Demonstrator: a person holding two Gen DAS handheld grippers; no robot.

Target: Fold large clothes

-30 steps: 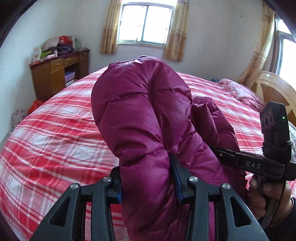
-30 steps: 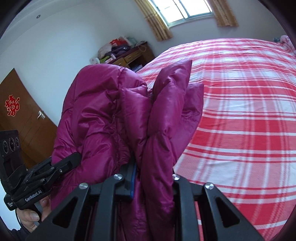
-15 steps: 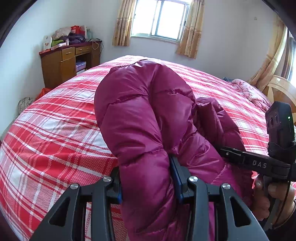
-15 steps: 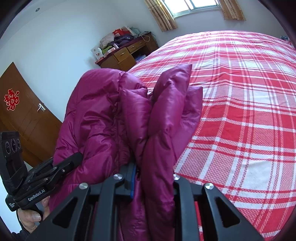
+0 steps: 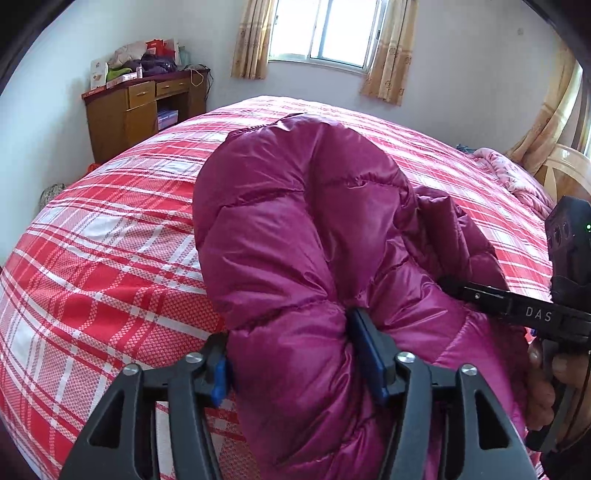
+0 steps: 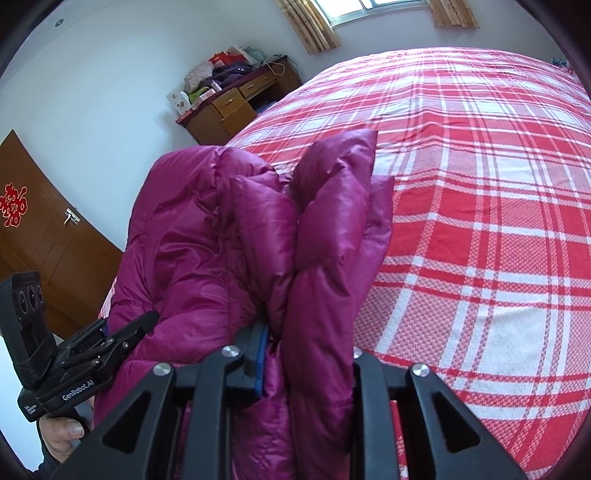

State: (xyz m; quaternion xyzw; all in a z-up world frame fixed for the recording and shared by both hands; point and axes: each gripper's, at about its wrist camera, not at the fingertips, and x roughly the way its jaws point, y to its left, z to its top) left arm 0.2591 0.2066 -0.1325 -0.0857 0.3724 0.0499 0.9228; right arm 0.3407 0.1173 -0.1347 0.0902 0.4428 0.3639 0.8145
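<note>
— Jacket [image 5: 295, 236] first: where is it?

— Bunched up above the bed [image 5: 92, 280], a puffy magenta thing, held at its near end by both grippers. Its far end droops toward the red-and-white checked cover, past the middle of the bed.

— The left gripper [image 5: 295, 362]?

— Its jaws have just been opening, with a thick roll of the jacket between them. The right blue pad presses into the fabric; the left pad sits at the roll's edge, and I cannot tell whether it touches.

— And the right gripper [image 6: 306, 354]?

— Clenched on a narrower fold of the jacket, pads pinching it from both sides. A hand [image 6: 62, 439] shows under the left tool at the lower left.

— Anything beyond the bed?

— A wooden desk [image 5: 136, 110] stands by the far left corner, piled with clothes, and a curtained window [image 5: 325, 33] faces the far edge.
</note>
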